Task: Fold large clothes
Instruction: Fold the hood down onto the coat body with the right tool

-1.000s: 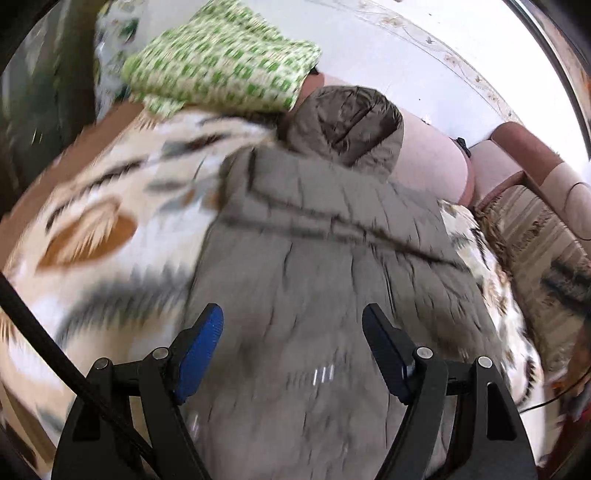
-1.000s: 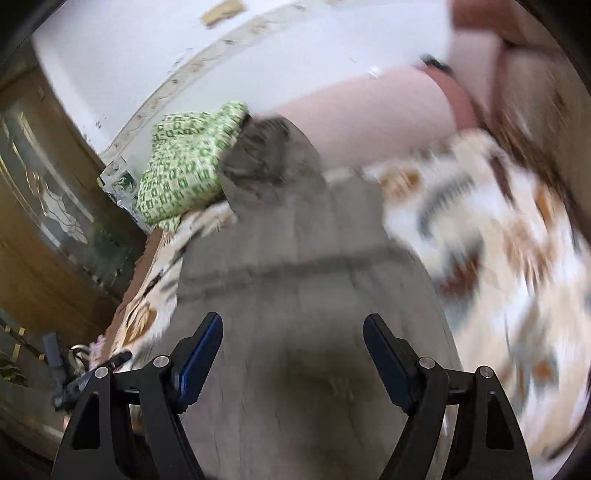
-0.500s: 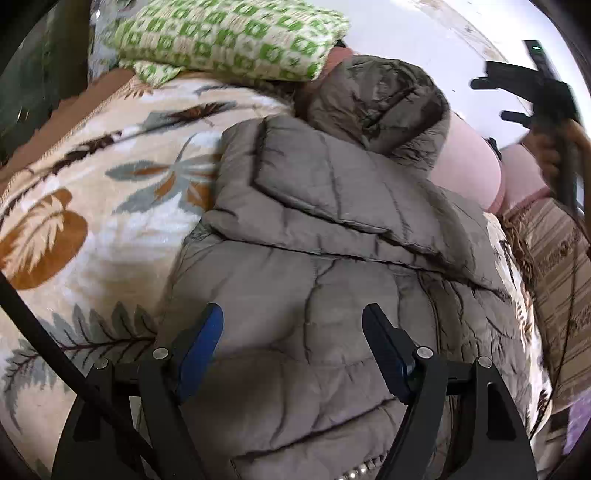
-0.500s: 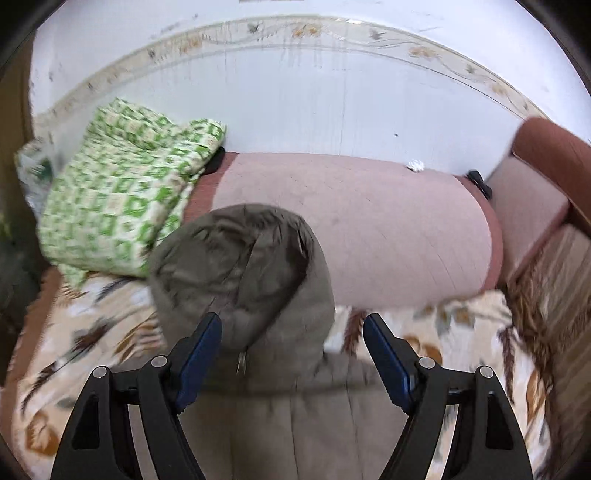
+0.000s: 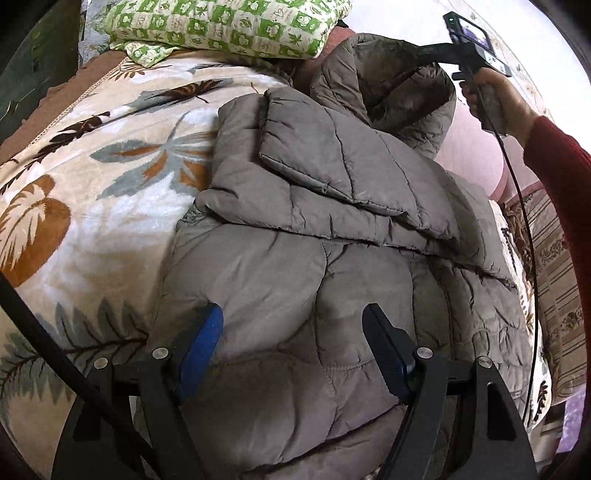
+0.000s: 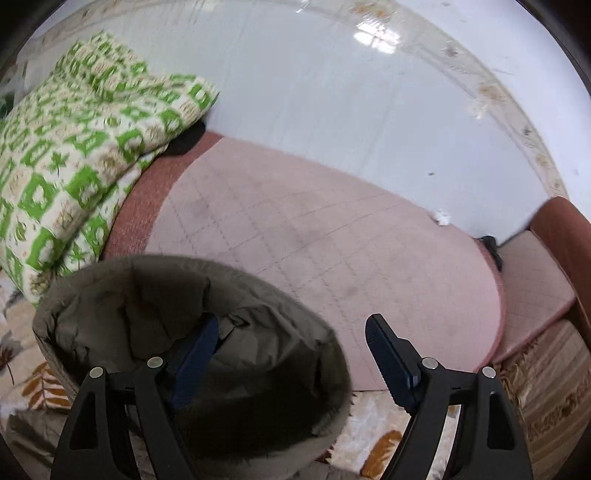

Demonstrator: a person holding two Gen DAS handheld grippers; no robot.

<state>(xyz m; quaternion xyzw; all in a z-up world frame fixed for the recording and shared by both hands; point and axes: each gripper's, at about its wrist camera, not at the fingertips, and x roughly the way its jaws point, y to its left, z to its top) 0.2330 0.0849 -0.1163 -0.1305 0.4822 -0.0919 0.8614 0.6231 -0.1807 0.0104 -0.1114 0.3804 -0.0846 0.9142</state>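
Observation:
A grey-brown quilted hooded jacket [image 5: 332, 221] lies on a leaf-patterned blanket [image 5: 92, 184], its sleeves folded across the chest. My left gripper [image 5: 291, 332] is open, hovering just over the jacket's lower body. The right gripper's handle [image 5: 476, 44] shows in the left wrist view, held up at the hood [image 5: 391, 85]. In the right wrist view my right gripper [image 6: 291, 343] is open, its left finger [image 6: 199, 350] inside the hood [image 6: 184, 332] opening and its right finger outside the rim.
A green checked folded quilt [image 5: 229, 22] lies at the head of the sofa, also seen in the right wrist view [image 6: 74, 166]. A pink sofa backrest [image 6: 314, 251] and white wall stand behind. A striped cover [image 5: 554, 277] and a brown armrest [image 6: 565, 229] are at the right.
Both grippers moved forward along the jacket. The right gripper reached the hood and its left finger now sits inside the hood opening. The left gripper lowered closer to the jacket body.

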